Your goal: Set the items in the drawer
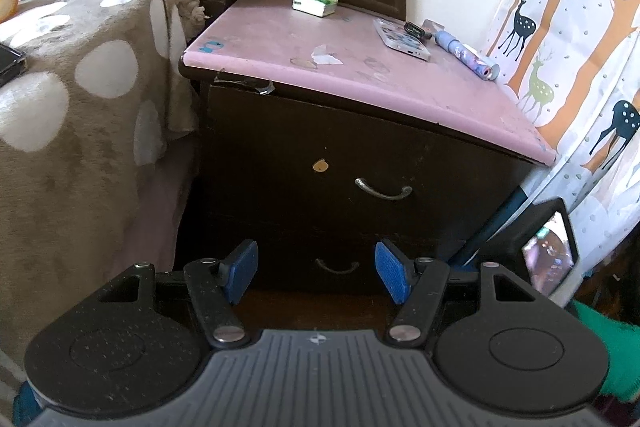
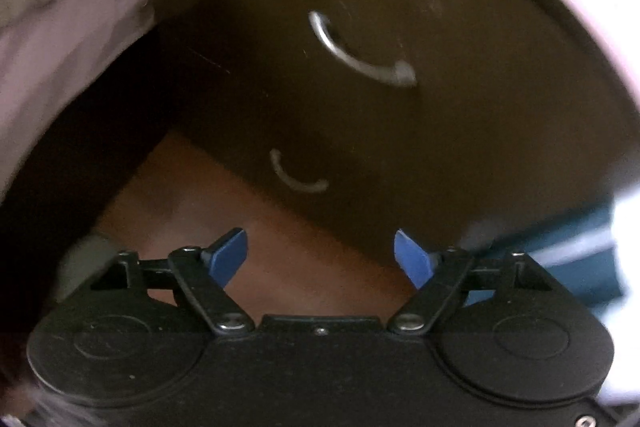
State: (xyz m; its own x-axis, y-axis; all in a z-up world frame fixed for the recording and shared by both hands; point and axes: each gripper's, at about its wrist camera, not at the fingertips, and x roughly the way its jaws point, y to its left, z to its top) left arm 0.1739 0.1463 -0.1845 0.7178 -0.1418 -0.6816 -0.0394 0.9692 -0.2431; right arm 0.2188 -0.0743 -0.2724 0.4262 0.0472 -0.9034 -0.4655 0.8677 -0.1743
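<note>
Both the left gripper (image 1: 316, 273) and the right gripper (image 2: 320, 259) hang with jaws spread and empty before the dark nightstand (image 1: 360, 155), whose two drawers (image 1: 384, 187) are closed, while a white box (image 1: 314, 5), phone case (image 1: 400, 39) and blue tube (image 1: 466, 53) lie on its pink top (image 1: 300, 43).

The left wrist view looks down across the nightstand (image 1: 360, 155) from a little way back. The right, tilted and blurred, sits closer; both share its drawer fronts.
</note>
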